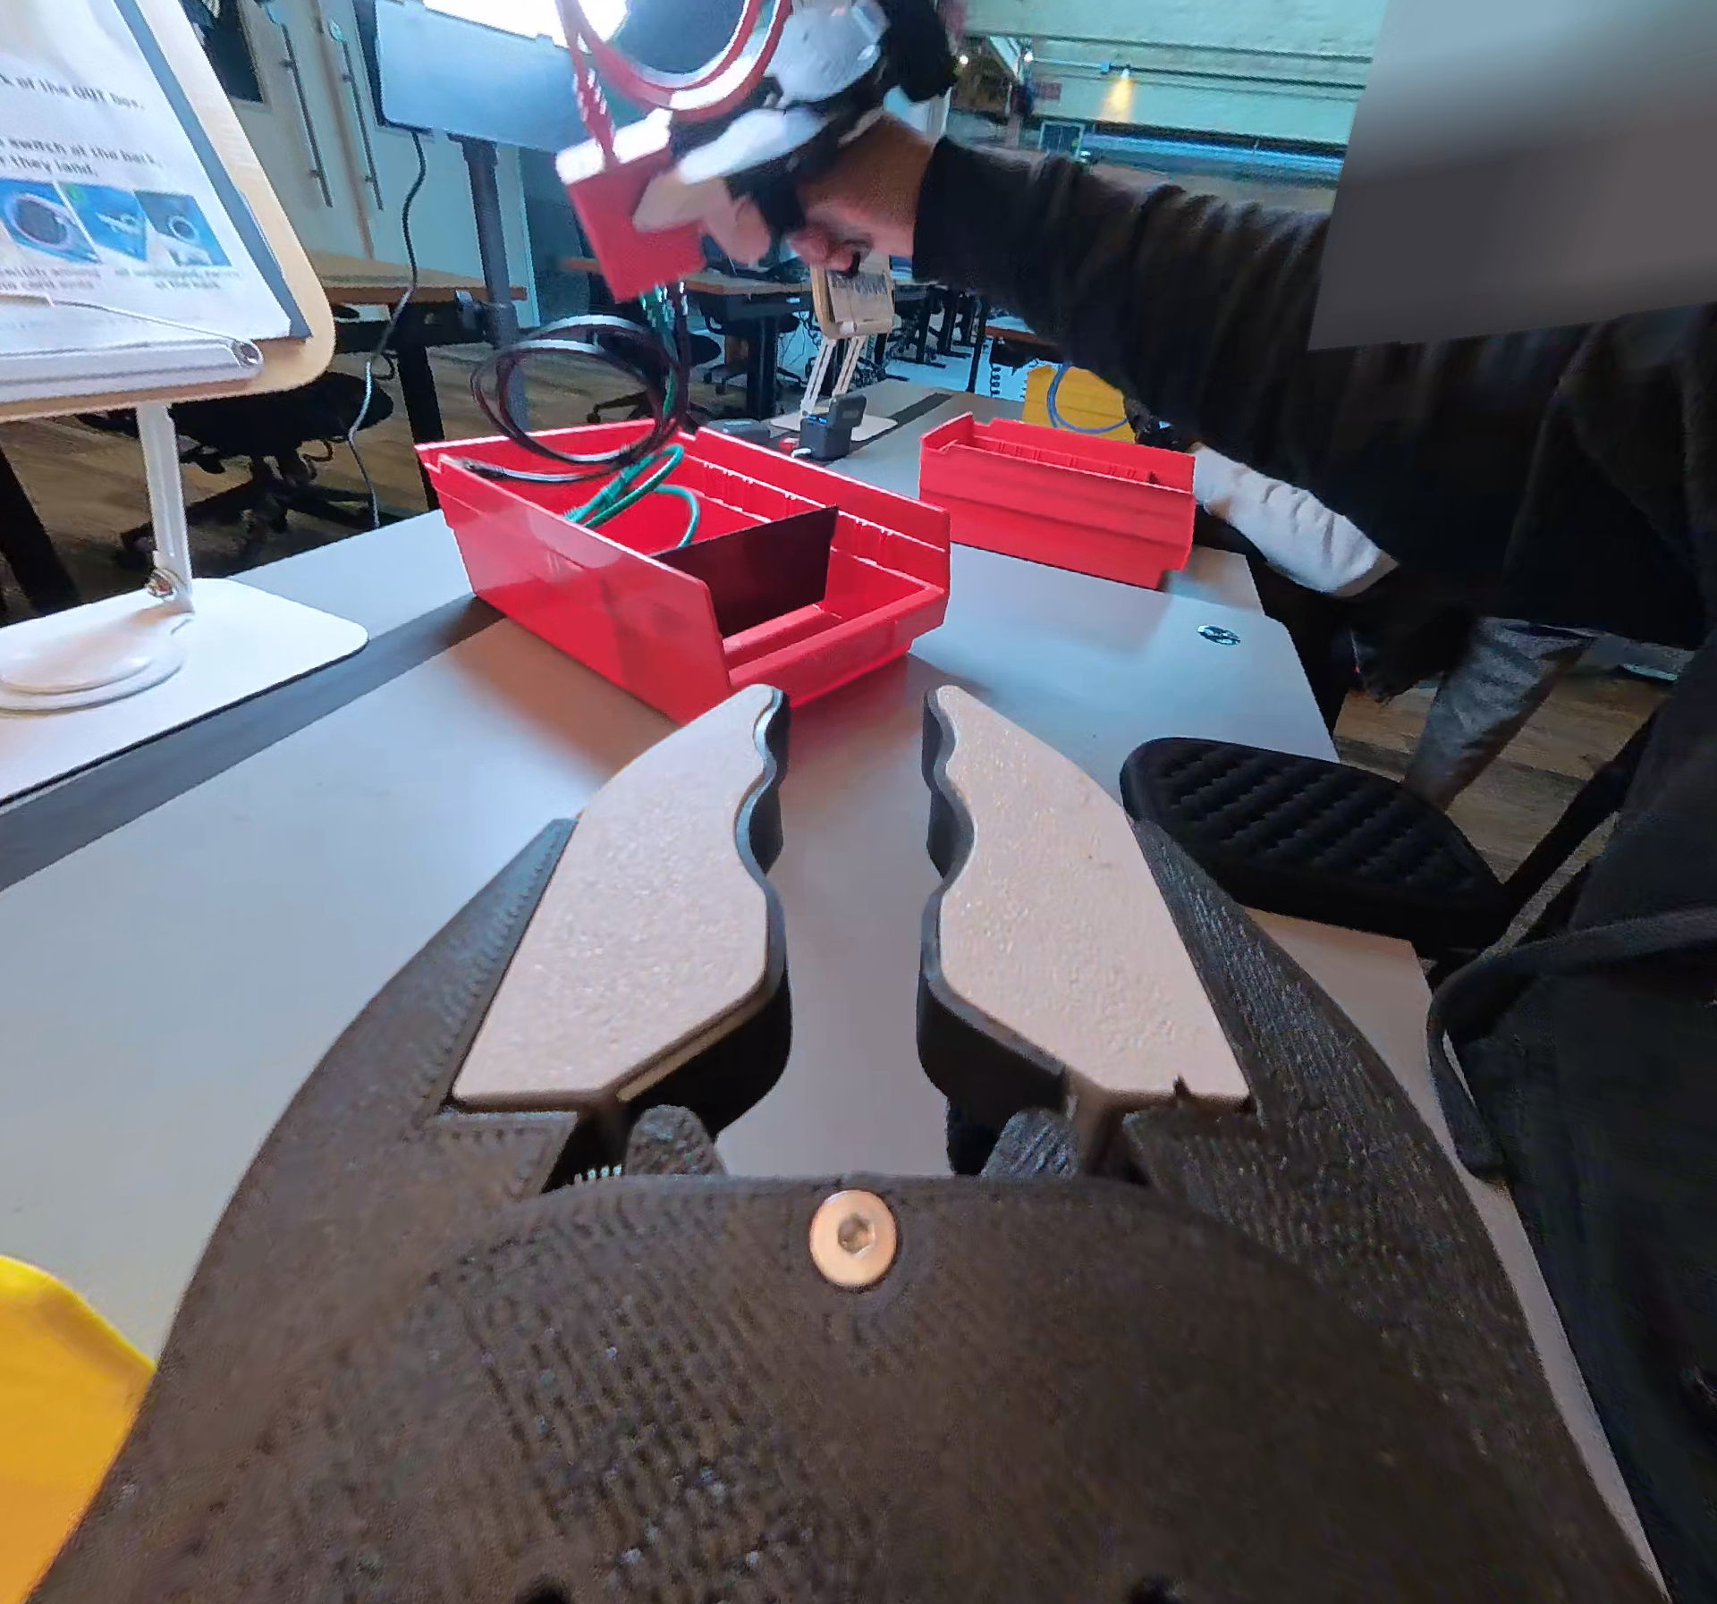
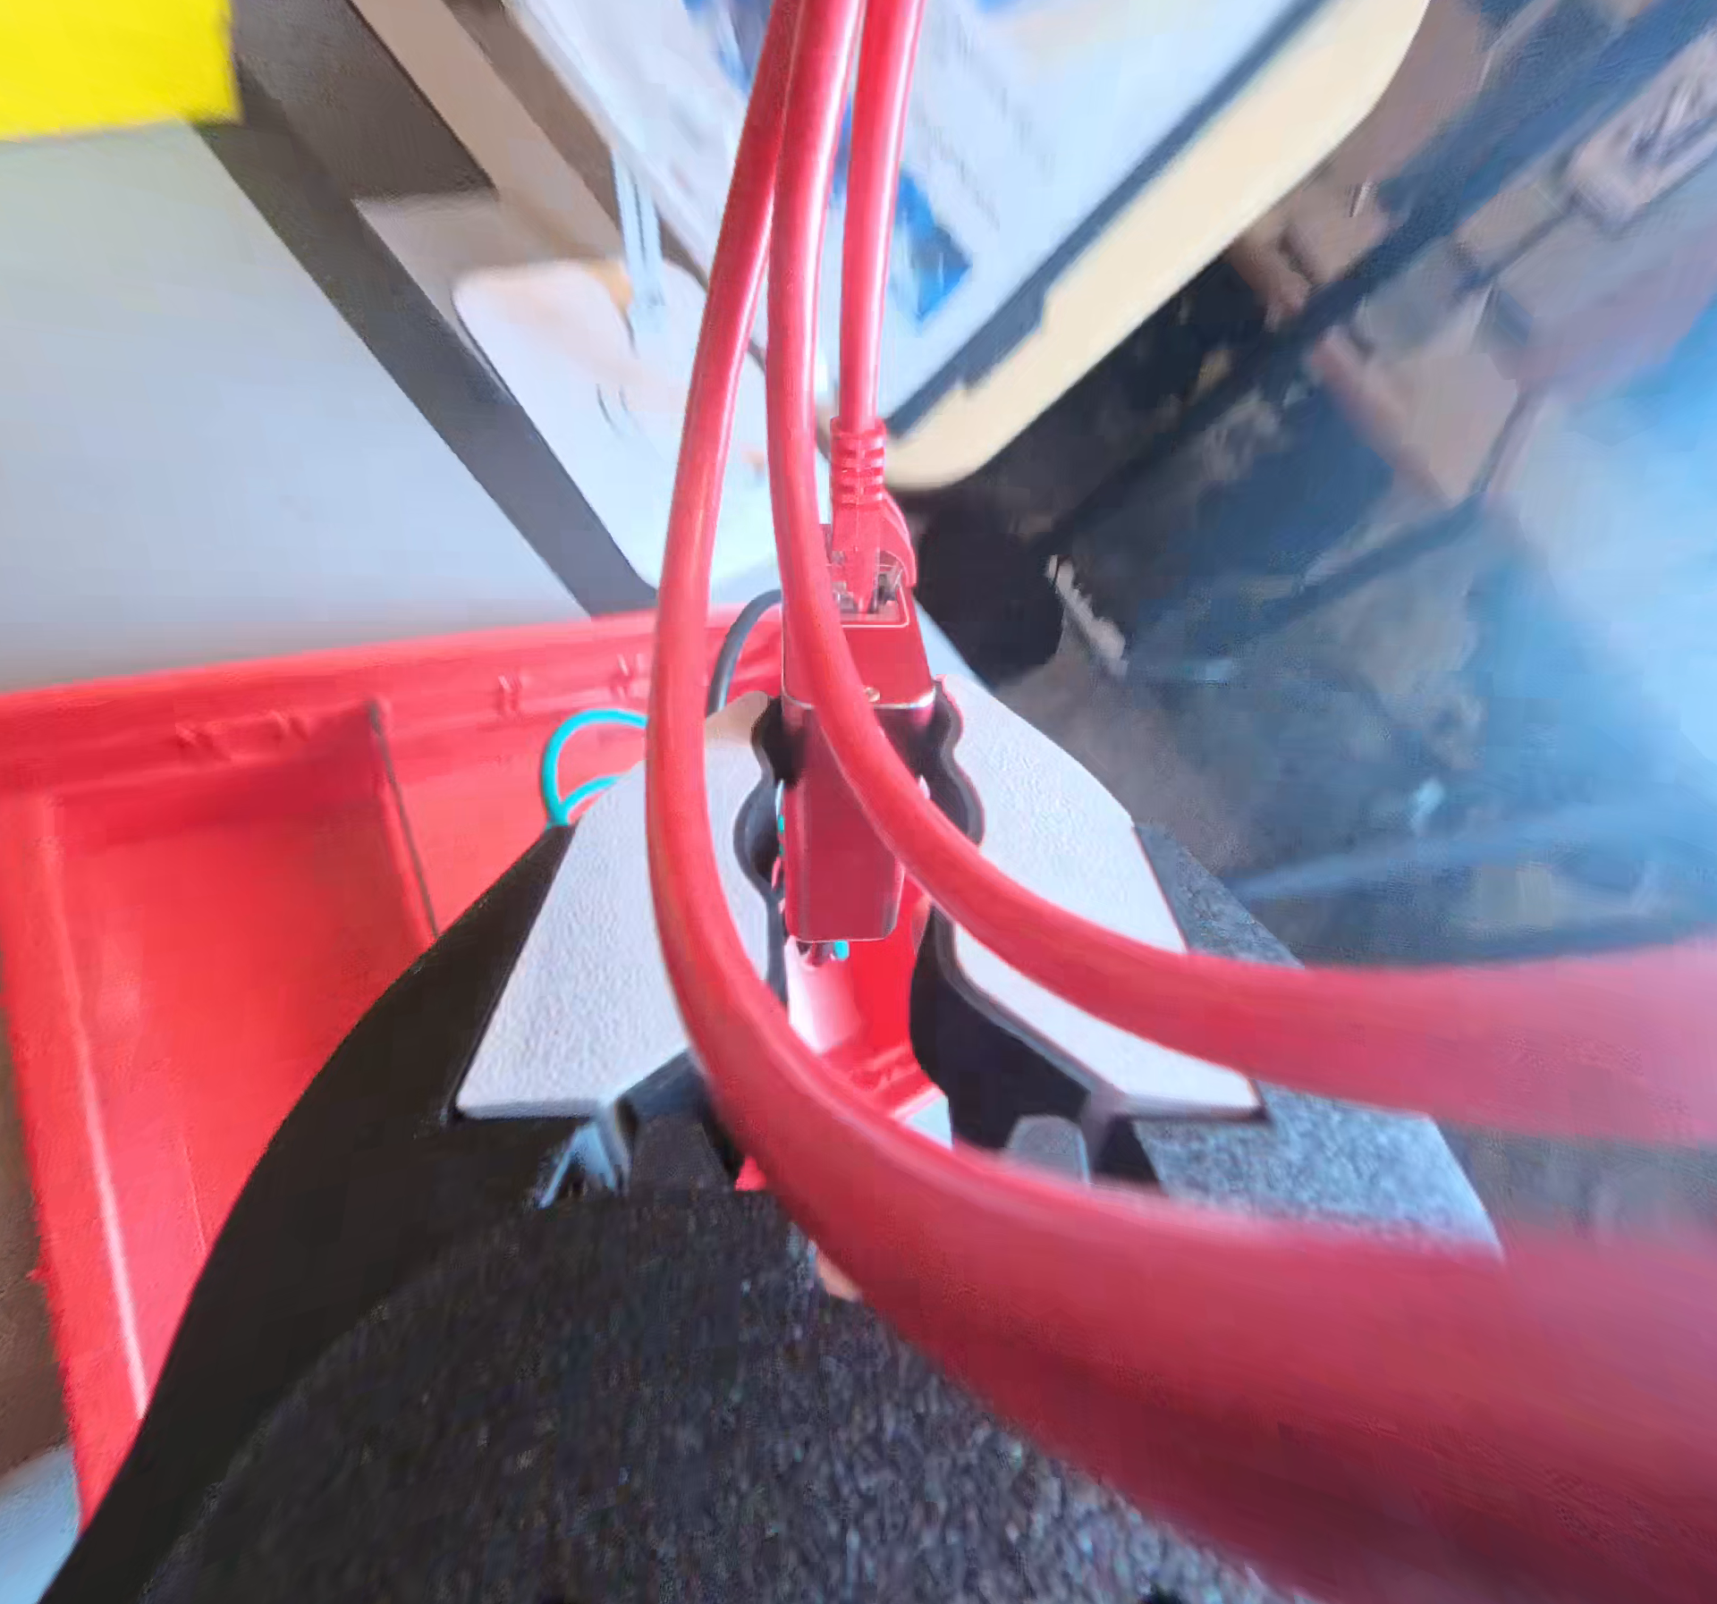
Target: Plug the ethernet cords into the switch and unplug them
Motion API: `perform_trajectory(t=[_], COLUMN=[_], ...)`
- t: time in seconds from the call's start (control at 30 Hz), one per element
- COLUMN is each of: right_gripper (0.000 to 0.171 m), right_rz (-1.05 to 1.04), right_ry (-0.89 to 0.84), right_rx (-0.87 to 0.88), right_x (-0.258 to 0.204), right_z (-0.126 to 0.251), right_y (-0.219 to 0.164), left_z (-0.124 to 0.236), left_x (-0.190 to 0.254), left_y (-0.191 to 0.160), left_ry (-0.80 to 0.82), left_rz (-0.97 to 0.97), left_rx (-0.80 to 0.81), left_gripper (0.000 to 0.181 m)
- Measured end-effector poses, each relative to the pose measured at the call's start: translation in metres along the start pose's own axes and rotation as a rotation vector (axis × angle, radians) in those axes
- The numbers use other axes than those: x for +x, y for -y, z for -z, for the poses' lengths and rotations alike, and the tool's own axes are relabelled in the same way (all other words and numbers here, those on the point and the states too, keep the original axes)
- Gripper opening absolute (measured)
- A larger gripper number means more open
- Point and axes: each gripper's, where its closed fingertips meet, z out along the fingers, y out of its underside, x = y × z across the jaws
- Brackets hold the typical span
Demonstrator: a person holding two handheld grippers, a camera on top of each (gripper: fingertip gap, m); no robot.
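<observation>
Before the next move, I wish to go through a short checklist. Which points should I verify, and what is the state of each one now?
1. Right gripper holds the small red metal switch: ok, jaws shut on it.
2. Left gripper free: ok, open and empty above the grey table.
3. Red ethernet cord seated in the switch: ok, its plug sits in a port.
4. Green cord and black cord clear of the red plastic bin: not ok, both trail into it.
5. Their plugs latched: cannot tell.
</observation>
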Motion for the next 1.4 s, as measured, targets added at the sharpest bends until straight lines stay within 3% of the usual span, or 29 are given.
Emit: perform_trajectory(t=[0.13,0.2,0.4,0.53,0.73,0.87,1.17,1.4], right_gripper=[0.027,0.027,0.028,0.027,0.057,0.071,0.058,0.054], right_rz=[-0.136,-0.188,-0.346,-0.419,-0.430,-0.405,-0.325,-0.238], right_ry=[0.044,0.078,0.234,0.332,0.331,0.319,0.263,0.229], right_rx=[-0.234,-0.313,-0.624,-0.715,-0.691,-0.670,-0.582,-0.370], right_x=[-0.011,-0.020,-0.057,-0.067,-0.062,-0.055,-0.044,-0.056], right_z=[-0.046,-0.061,-0.088,-0.094,-0.097,-0.078,-0.040,-0.020], right_y=[-0.083,-0.106,-0.139,-0.139,-0.130,-0.118,-0.109,-0.068], left_z=[-0.006,-0.009,-0.018,-0.021,-0.022,-0.020,-0.015,-0.015], left_x=[0.000,0.000,0.001,0.003,0.004,-0.002,-0.003,-0.001], left_y=[-0.010,-0.017,-0.037,-0.047,-0.055,-0.052,-0.042,-0.039], left_ry=[0.002,-0.001,-0.016,-0.018,-0.015,0.010,0.008,0.011], left_rz=[-0.004,-0.008,-0.001,-0.020,-0.044,-0.036,-0.007,-0.022], left_rx=[-0.040,-0.064,-0.133,-0.170,-0.207,-0.203,-0.162,-0.161], left_gripper=[0.026,0.025,0.024,0.023,0.023,0.023,0.023,0.023])
